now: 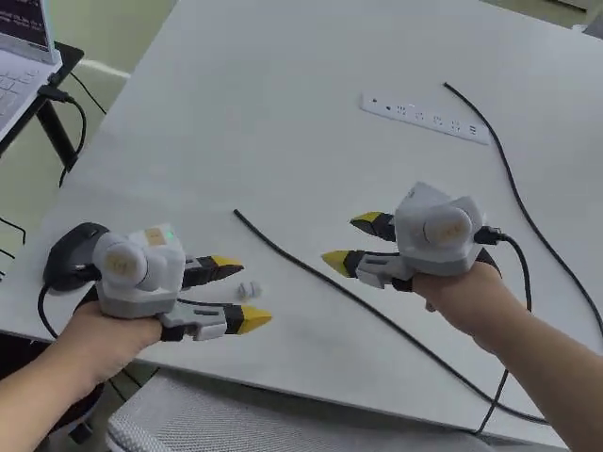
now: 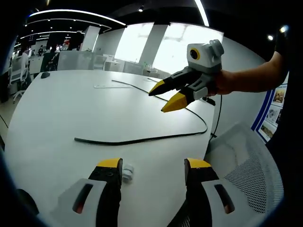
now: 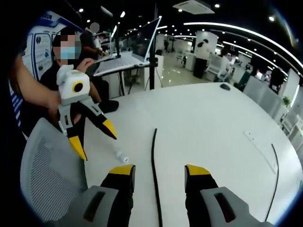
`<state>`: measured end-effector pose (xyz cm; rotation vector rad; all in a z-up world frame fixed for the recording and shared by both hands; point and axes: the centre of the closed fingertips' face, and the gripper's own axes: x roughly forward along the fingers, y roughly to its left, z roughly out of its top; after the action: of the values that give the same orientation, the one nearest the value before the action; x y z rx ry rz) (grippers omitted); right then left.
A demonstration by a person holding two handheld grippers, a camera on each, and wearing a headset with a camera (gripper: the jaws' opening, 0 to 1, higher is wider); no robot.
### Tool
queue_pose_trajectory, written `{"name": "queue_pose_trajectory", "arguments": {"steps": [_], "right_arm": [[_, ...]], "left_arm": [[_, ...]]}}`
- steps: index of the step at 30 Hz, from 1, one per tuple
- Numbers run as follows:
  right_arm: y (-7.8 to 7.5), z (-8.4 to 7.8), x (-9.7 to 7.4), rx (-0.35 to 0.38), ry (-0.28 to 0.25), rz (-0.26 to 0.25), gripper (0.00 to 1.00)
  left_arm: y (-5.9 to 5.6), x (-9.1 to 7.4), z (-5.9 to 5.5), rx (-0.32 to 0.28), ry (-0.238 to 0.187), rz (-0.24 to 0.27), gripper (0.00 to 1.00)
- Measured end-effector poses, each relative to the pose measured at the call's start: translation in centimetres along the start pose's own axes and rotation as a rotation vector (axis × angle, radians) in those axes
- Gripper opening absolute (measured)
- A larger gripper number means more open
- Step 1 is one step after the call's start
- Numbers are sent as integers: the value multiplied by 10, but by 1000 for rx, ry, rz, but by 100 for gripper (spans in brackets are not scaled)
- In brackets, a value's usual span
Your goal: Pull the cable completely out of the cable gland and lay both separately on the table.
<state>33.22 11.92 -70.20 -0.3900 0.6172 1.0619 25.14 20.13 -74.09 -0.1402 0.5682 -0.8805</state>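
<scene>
A long black cable (image 1: pixel 377 315) lies loose on the white table (image 1: pixel 264 104), running from the middle toward the near right edge; it also shows as the cable (image 2: pixel 142 140) and the cable (image 3: pixel 154 165). A small white cable gland (image 1: pixel 248 291) rests apart from it near the front edge, seen too as the gland (image 2: pixel 127 173) and the gland (image 3: pixel 120 155). My left gripper (image 1: pixel 239 292) hovers open around the gland's spot, holding nothing. My right gripper (image 1: pixel 353 242) is open above the cable, empty.
A white power strip (image 1: pixel 424 119) lies at the far side, with a second black cord (image 1: pixel 528 217) curving down the right. A black mouse (image 1: pixel 71 252) sits by my left hand. A laptop (image 1: pixel 24 52) stands on a side stand at left. A mesh chair (image 1: pixel 217 419) is below the edge.
</scene>
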Motion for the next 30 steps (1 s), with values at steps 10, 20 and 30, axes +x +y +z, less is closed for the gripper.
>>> {"name": "queue_pose_trajectory", "arguments": {"steps": [10, 20, 30], "right_arm": [[-2, -9, -60, 114, -101, -43, 56], [7, -38, -112, 225, -194, -90, 71], [30, -66, -124, 276, -204, -83, 88]], "left_arm": [[-15, -33, 16, -45, -28, 18, 66], [-18, -51, 33, -49, -59, 61, 77], [-20, -56, 30, -15, -34, 68, 86]]}}
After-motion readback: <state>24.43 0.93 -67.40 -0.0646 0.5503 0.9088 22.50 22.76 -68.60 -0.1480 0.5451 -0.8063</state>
